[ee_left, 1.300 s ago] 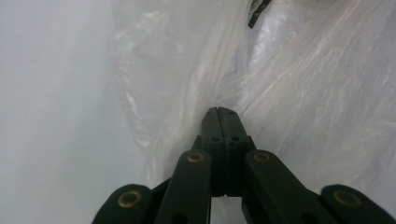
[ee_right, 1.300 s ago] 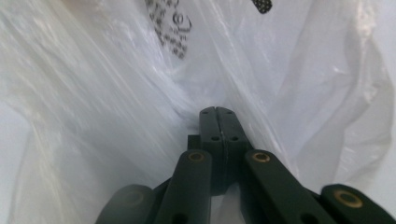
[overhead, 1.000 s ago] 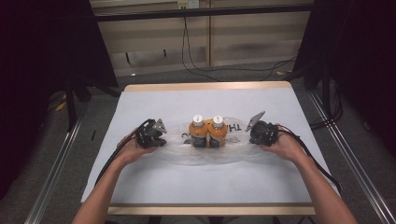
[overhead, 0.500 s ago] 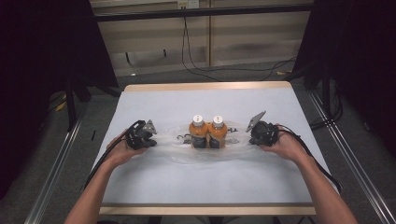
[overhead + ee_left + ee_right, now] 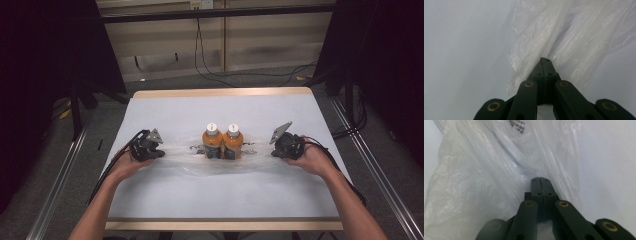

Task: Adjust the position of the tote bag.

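Both grippers were working the same clear plastic bag (image 5: 175,150), one at each end. Left gripper (image 5: 159,152) sat toward the surface's left edge, right gripper (image 5: 274,150) toward the right edge, both about mid-depth. Two orange bottles (image 5: 222,142) with white caps stood upright and touching each other between them, near the middle of the surface (image 5: 215,195), apparently on or inside the bag; the film was too clear to tell which from above.

Jaws: in the left gripper view the jaws were clenched together with bag film (image 5: 564,42) gathered at the tips. Same in the right gripper view, jaws pressed flat with film (image 5: 486,177) bunched around and ahead of them. I read both as grasping the bag, though the actual pinch was hidden behind the tips.

Likely reason for the hold: opposing grips at the two ends put the film in tension, flattening it or spreading it around the bottles. The bag looked drawn out long and thin left to right, which fits.

Room: plenty of bare surface toward the near edge and the far edge. The left gripper had less margin, being near the left edge; the right gripper was also fairly close to the right edge. Further outward pull was limited. The bottles stood well apart from both grippers, so tipping risk came from film tug, not contact.
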A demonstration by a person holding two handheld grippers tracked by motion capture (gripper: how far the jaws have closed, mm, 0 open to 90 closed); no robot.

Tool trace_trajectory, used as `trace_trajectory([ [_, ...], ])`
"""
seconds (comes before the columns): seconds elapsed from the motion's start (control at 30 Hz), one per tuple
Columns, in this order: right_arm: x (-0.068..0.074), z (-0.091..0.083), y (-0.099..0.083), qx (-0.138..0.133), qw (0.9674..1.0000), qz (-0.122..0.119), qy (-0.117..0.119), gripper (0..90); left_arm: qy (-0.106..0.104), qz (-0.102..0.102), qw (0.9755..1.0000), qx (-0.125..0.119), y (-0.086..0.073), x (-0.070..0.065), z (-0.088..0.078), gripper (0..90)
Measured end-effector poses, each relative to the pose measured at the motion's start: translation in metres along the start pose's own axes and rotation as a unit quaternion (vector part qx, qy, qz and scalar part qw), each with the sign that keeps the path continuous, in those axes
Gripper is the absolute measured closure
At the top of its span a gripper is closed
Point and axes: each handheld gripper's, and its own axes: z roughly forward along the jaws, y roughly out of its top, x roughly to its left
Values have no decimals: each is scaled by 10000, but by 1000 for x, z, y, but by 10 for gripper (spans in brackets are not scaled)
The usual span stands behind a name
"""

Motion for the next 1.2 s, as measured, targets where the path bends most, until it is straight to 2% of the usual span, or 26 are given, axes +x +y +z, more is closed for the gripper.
trace_trajectory([
  [0.07, 1, 0, -1, -59, 10000, 23, -72, 900, 9, -59, 10000, -20, 0, 0, 0, 900],
  [0.13, 2, 0, -1, -86, 9999, 73, -128, 900, -59, -227, 9995, -189, -2, 2, 1, 900],
  [0.17, 3, 0, -1, -105, 9998, 110, -118, 900, -168, -342, 9989, -283, -4, 3, 0, 900],
  [0.2, 4, 0, -1, -139, 9997, 184, -116, 900, -172, -425, 9981, -405, -6, 2, 1, 900],
  [0.3, 4, -2, -1, -402, 9989, 243, 32, 900, -184, -548, 9966, -589, -11, 0, 0, 900],
  [0.37, 6, -3, 0, -474, 9986, 242, 13, 900, -188, -592, 9958, -670, -14, -2, -3, 900],
  [0.43, 7, -5, 0, -613, 9976, 330, 16, 900, -190, -667, 9940, -848, -17, -4, -8, 900],
  [0.47, 8, -6, -1, -719, 9968, 342, 26, 900, -245, -727, 9918, -1025, -19, -6, -10, 900],
  [0.53, 9, -7, -1, -930, 9946, 437, 123, 900, -233, -710, 9907, -1134, -18, -9, -15, 900],
  [0.6, 10, -9, 0, -1077, 9931, 450, 87, 900, -307, -739, 9878, -1336, -16, -10, -20, 900],
  [0.63, 10, -9, 0, -1238, 9908, 519, 195, 900, -315, -778, 9863, -1419, -15, -12, -22, 900],
  [0.67, 10, -9, 1, -1304, 9897, 556, 210, 900, -326, -759, 9859, -1453, -14, -14, -24, 900],
  [0.7, 10, -10, 1, -1282, 9901, 542, 165, 900, -321, -732, 9854, -1505, -13, -14, -26, 900],
  [0.77, 9, -12, 2, -1440, 9874, 604, 247, 900, -258, -687, 9847, -1581, -10, -16, -31, 889],
  [0.87, 9, -17, 2, -1623, 9843, 639, 267, 900, -258, -660, 9808, -1819, -6, -19, -40, 887],
  [0.9, 9, -18, 3, -1647, 9840, 637, 251, 900, -263, -630, 9804, -1848, -4, -21, -43, 888],
  [0.97, 11, -20, 5, -1611, 9849, 611, 140, 900, -328, -609, 9780, -1968, 0, -24, -44, 888],
  [1.0, 12, -20, 6, -1667, 9840, 603, 163, 900, -361, -560, 9778, -1988, 1, -25, -44, 888],
  [1.07, 12, -20, 8, -1733, 9827, 606, 228, 900, -467, -589, 9758, -2052, 5, -30, -41, 888],
  [1.1, 12, -21, 8, -1765, 9819, 657, 183, 900, -505, -513, 9773, -1992, 7, -31, -39, 888],
  [1.2, 9, -24, 7, -1933, 9778, 765, 268, 900, -579, -480, 9768, -2003, 12, -39, -33, 886],
])
